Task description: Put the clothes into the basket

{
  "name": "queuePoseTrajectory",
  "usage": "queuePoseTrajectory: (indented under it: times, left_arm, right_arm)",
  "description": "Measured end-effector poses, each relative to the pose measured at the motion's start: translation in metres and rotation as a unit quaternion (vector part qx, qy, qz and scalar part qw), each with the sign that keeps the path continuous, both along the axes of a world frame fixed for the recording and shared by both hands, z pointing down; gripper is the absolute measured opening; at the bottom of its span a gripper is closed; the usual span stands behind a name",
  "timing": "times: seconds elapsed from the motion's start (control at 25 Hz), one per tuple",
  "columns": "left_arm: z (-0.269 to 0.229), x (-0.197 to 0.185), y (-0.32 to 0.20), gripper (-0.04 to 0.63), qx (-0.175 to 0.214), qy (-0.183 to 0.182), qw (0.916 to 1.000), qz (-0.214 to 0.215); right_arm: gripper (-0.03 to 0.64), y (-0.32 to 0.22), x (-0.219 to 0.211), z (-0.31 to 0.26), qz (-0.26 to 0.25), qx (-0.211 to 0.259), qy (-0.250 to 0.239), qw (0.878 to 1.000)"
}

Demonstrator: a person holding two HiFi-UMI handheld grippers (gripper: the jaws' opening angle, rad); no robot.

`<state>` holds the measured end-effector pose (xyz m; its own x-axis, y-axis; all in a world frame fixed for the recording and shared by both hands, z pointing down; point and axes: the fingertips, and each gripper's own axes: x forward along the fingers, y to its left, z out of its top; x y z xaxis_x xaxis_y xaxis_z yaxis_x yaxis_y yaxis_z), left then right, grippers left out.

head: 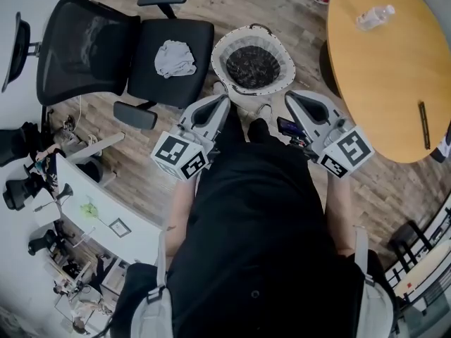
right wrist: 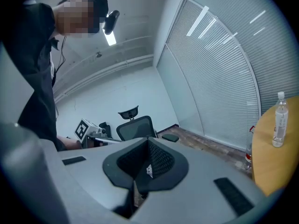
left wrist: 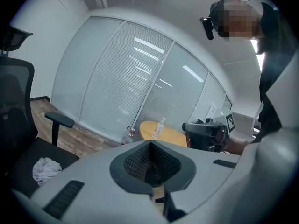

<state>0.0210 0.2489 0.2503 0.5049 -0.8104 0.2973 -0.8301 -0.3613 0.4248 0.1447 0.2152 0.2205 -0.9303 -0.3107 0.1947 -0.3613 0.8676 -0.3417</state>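
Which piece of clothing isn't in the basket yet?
The light grey one on the chair seat; the dark one lies inside the white basket.

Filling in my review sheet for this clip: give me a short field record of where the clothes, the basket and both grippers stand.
Left gripper: shut, empty
Right gripper: shut, empty
Basket: white round basket, just beyond both gripper tips
In basket: dark clothes
Not yet in basket: light grey crumpled cloth on seat of black office chair, left of basket
Other: clear plastic bottle lying on oval wooden table, at right
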Motion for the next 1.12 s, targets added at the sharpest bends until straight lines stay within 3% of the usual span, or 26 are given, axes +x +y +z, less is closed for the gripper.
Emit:
queuePoseTrajectory:
  times: [0.56, 0.96, 1.12]
  left_arm:
    - [0.018, -0.085, -0.027, 0.008, -0.018, -0.004, 0.9998, -0.005]
    - [0.044, -0.148, -0.057, 0.009, -0.042, -0.003, 0.9990, 0.016]
    - [0.062, -0.168, -0.067, 0.009, -0.054, -0.018, 0.9980, 0.025]
  right_arm:
    - [0.017, -0.021, -0.091, -0.003, -0.019, -0.005, 0.023, 1.000]
    - [0.017, -0.045, -0.165, -0.006, -0.027, -0.008, 0.036, 0.999]
    - [0.017, -0.053, -0.187, -0.002, -0.028, -0.014, 0.050, 0.998]
